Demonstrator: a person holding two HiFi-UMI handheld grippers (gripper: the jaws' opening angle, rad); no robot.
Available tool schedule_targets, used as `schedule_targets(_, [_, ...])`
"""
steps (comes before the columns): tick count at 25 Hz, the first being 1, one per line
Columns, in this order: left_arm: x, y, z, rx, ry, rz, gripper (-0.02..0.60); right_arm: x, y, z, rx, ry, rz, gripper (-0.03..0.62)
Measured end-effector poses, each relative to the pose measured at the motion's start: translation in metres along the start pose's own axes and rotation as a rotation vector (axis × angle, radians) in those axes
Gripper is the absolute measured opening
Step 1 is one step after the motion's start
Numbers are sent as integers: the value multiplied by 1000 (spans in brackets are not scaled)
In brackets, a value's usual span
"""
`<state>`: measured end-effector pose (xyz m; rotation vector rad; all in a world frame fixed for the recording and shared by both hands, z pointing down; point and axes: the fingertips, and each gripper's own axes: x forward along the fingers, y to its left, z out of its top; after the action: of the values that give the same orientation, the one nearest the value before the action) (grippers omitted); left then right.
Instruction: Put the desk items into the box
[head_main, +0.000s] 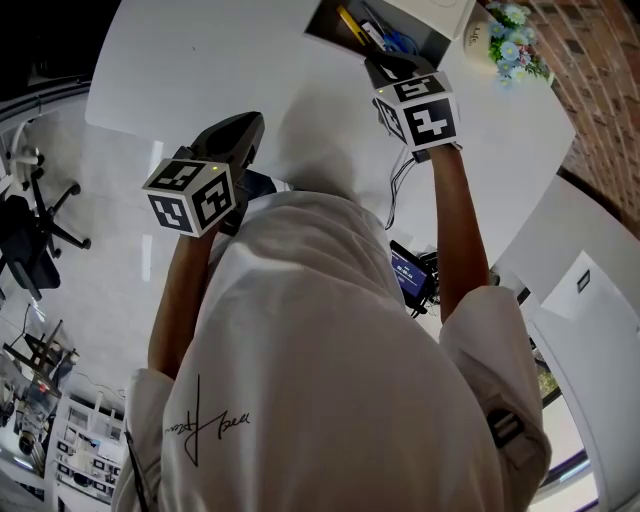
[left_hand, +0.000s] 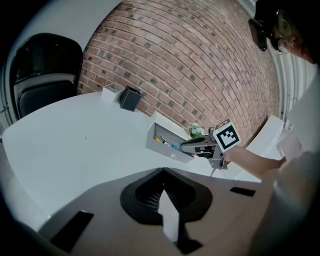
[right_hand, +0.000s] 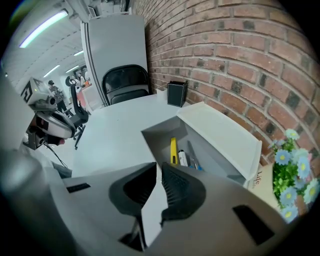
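Box (right_hand: 161, 141) open on desk (right_hand: 115, 125), items stowed inside
A yellow cutter (right_hand: 173, 150), marker (right_hand: 183, 158) and pens (right_hand: 194, 162) are kept in it; right tool (right_hand: 158, 167) is held narrowly apart, empty, above; left tool (left_hand: 163, 172) is pressed together.

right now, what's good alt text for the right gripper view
The right tool, jaws nearly together with nothing between them, points down at an open white box holding a yellow item and pens. The box sits on a white table by a brick wall, with flowers to its right.

Desk items (right_hand: 173, 150) lie in the box (right_hand: 161, 138) on the table (right_hand: 115, 125).
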<state>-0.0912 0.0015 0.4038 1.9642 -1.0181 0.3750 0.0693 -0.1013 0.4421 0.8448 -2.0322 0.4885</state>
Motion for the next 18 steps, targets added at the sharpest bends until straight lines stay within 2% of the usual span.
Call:
schedule_targets(12, [-9,-12,0,24,-27,-12,5,-24,30,-9,-25,-45,23,38])
schedule_targets(18, [-14,-21,-2,41,-38,-13,5,-45,33,-17,43,-99,4,35])
